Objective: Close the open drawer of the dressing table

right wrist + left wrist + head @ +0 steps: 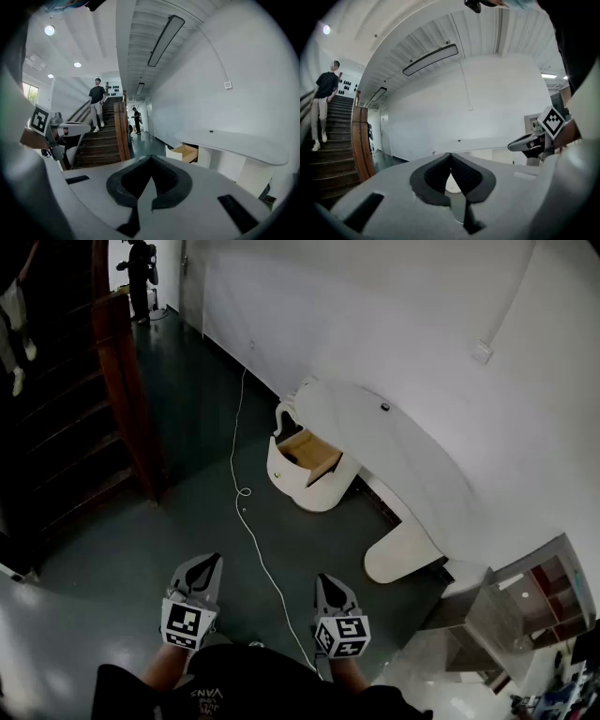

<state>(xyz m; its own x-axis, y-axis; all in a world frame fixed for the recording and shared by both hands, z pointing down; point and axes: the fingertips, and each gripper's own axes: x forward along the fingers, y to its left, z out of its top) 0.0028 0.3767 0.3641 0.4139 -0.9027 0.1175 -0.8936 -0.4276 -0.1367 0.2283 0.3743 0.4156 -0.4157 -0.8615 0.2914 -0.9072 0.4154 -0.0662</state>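
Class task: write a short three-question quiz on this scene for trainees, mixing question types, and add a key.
1. True or false: the drawer of the dressing table stands open.
2. What trails across the floor toward the table? A) white cable B) rug C) chair
3. Fill in: the jaws of the left gripper and right gripper are both ____.
Key: 1 true; 2 A; 3 shut.

1. White walls (375, 315) rise over a dark, glossy floor (187, 427) with a white cable (242, 491) trailing across it.
2. Wooden staircase (56, 427) at left, beside a brown post (122, 381).
3. Overhead: a long strip light (165, 41) and round ceiling spots (50, 30), lit.
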